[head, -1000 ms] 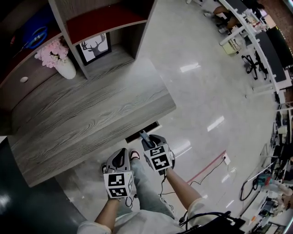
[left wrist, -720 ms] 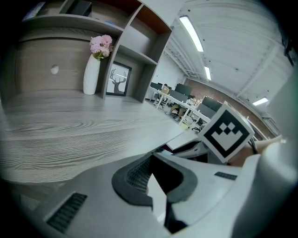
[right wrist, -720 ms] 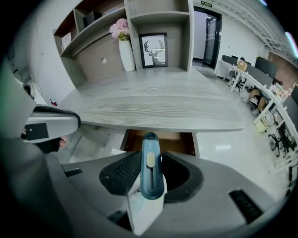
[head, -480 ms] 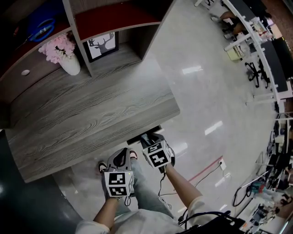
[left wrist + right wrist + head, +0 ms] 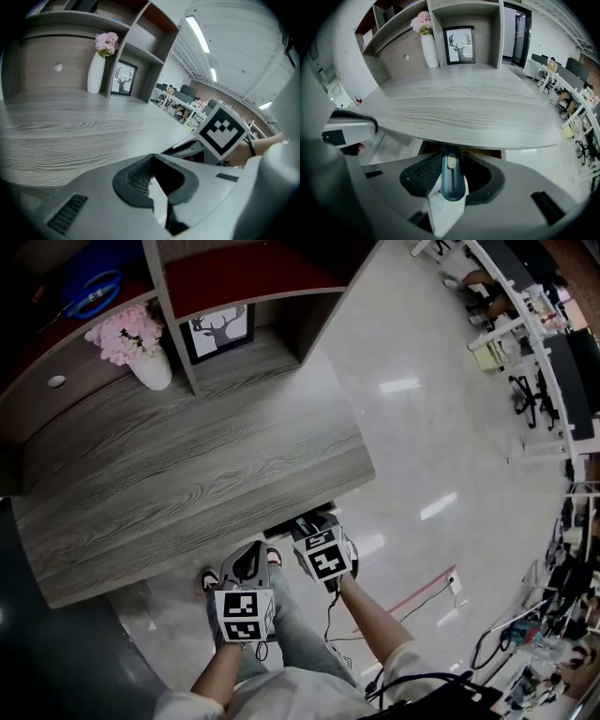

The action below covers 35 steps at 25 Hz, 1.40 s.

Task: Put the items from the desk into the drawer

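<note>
My right gripper (image 5: 306, 524) is shut on a slim dark-teal utility knife (image 5: 450, 180), which stands upright between its jaws. In the head view the knife's tip (image 5: 302, 520) sits at the dark drawer opening (image 5: 281, 522) under the front edge of the grey wood desk (image 5: 187, 474). Through the right gripper view a brown gap (image 5: 483, 153) shows just below the desk edge. Beside it to the left, my left gripper (image 5: 246, 559) hangs below the desk front. Its jaws (image 5: 152, 180) look shut with nothing between them. The person's legs and shoes are under both grippers.
At the back of the desk stand a white vase with pink flowers (image 5: 142, 351) and a framed deer picture (image 5: 217, 331) in a shelf unit. A blue object (image 5: 94, 292) lies on an upper shelf. Shiny floor and other office desks (image 5: 525, 343) lie to the right.
My right gripper has edged closer to the desk's front edge with the knife, whose tip now sits at the drawer opening. The left gripper has stayed put.
</note>
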Tool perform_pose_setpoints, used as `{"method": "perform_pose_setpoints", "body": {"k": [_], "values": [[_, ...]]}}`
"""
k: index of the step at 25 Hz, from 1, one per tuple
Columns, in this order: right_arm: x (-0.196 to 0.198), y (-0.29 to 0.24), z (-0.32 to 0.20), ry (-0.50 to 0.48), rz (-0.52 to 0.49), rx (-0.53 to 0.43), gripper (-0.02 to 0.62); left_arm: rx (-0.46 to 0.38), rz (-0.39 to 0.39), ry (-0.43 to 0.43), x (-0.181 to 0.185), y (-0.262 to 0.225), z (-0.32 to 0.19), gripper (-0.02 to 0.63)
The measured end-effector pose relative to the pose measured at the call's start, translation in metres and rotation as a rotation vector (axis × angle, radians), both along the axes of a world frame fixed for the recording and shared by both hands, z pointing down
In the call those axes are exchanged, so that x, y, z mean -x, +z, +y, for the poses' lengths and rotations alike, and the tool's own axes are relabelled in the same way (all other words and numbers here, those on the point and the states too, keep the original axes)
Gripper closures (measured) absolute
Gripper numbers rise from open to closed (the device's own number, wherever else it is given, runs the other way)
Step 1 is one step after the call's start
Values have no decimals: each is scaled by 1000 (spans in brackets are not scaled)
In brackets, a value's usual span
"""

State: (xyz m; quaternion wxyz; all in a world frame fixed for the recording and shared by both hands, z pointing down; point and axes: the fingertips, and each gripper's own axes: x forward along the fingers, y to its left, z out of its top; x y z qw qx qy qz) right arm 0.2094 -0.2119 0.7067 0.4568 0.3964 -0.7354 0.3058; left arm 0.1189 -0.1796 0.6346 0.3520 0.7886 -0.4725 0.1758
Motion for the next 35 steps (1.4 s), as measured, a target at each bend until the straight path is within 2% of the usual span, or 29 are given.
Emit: {"method": "perform_pose_setpoints", "body": {"k": [13, 35], "values": [[-1, -4, -10, 49, -48, -56, 471, 6, -5, 5, 0, 3, -1, 607], [-13, -16, -6, 122, -44, -74, 484, -10, -8, 22, -1, -8, -4, 607]]}}
